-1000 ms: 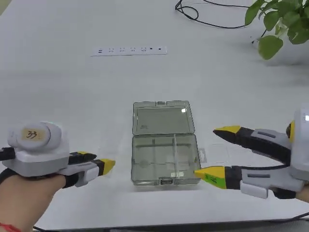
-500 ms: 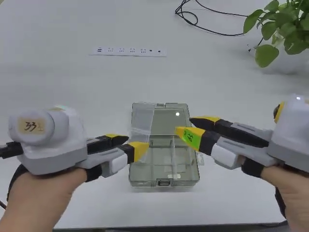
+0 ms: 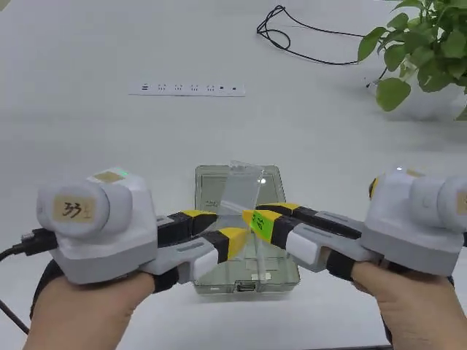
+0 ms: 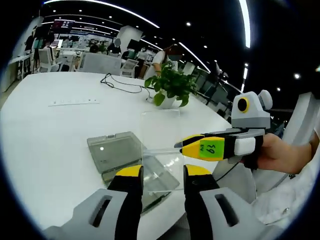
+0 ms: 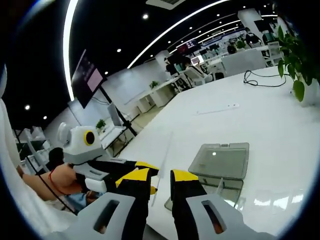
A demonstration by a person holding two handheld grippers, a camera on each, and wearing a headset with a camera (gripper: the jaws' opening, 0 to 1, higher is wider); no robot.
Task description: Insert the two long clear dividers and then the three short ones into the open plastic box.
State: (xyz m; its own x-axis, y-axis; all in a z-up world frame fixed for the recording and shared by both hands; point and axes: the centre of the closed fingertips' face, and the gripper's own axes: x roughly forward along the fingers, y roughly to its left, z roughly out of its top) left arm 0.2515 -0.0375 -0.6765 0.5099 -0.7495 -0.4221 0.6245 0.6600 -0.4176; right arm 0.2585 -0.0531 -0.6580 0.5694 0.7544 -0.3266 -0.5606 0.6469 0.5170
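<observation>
The clear plastic box [image 3: 208, 182] lies open on the white table, its lid [image 4: 112, 150] flat behind the base. A long clear divider [image 3: 245, 186] is held upright above the box. My left gripper [image 3: 232, 223] is shut on it across its width, and the sheet [image 4: 160, 132] fills the gap between those jaws. My right gripper [image 3: 250, 211] comes in from the right and is shut on the sheet's lower edge [image 5: 161, 172]. Another clear divider [image 5: 220, 186] stands inside the box base.
A white power strip [image 3: 188, 89] lies far back on the table. A black cable [image 3: 306, 33] and a potted plant [image 3: 427, 44] are at the back right. The table's front edge runs just under my hands.
Both grippers have closed in over the box. The left one brought the divider up from the left. The right one narrowed from wide open and shut on it.
</observation>
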